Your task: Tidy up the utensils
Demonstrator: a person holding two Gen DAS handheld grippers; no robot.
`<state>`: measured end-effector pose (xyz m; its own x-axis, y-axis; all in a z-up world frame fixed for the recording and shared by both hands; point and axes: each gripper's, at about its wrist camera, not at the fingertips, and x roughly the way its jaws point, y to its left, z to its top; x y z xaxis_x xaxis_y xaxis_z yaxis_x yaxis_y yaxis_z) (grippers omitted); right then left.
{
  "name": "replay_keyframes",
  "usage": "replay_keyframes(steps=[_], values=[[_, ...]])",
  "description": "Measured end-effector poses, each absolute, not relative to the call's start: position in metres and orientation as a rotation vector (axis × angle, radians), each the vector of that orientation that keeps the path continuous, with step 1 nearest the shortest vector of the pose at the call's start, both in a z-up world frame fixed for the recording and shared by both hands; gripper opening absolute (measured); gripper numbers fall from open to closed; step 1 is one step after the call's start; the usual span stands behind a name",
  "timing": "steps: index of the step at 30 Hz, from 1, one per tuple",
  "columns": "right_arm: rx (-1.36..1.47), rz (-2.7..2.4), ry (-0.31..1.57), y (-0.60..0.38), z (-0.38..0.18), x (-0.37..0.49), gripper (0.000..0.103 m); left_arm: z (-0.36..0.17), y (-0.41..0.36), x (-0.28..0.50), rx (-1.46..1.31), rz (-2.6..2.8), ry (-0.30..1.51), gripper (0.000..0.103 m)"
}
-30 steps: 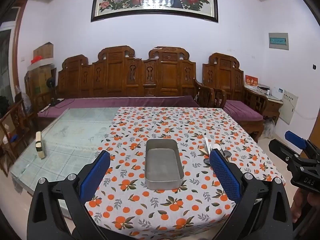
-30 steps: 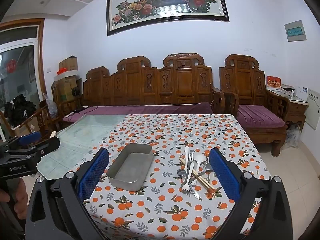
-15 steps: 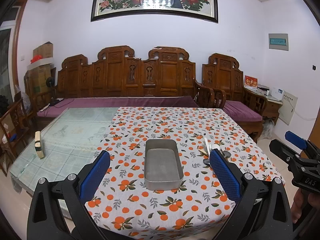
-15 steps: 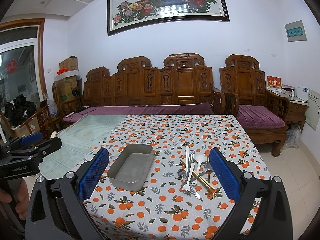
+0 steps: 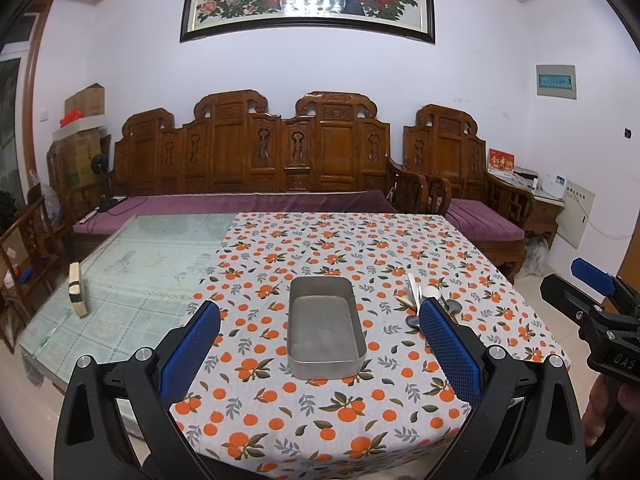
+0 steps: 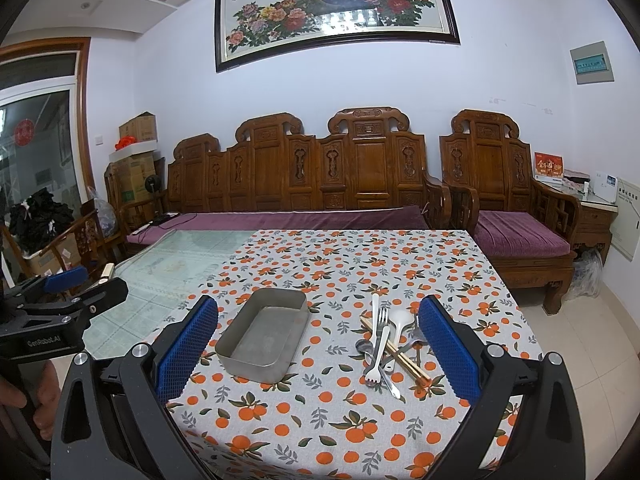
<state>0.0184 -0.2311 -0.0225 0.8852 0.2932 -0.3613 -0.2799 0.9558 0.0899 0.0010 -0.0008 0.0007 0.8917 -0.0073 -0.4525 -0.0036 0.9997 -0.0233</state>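
So, here is how it looks, biggest thing first:

Table: the orange-print cloth (image 6: 360, 264) covers the right part of the table. The far left part is bare glass.

Tray: the metal tray (image 6: 262, 338) sits on the cloth, near the middle. There is nothing in it.

Utensils: the pile of utensils (image 6: 390, 346) lies just to the right of the tray, not touching it. A white fork, a white spoon, a metal fork, a knife and wooden chopsticks lie crossed over each other.

Left claw: the left gripper (image 5: 320, 340) is spread wide and holds nothing. It hangs near the close edge of the table, with the tray between its blue fingers in its own view.

Right claw: the right gripper (image 6: 320, 344) is also spread wide and holds nothing. It hangs off to the right, looking at the pile.

What changed: almost nothing since a second ago. Both claws stayed nearly still.

What that means: I think the job has not begun. Every utensil still has to go into the tray.
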Motion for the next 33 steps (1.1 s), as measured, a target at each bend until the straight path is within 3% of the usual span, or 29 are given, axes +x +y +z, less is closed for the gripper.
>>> replay_keyframes(steps=[33], values=[[0.038,0.299,0.377,-0.2360,-0.0251,0.0181,0.100,-0.0010,-0.0050,-0.0008,-0.022,-0.007,0.466,0.096]])
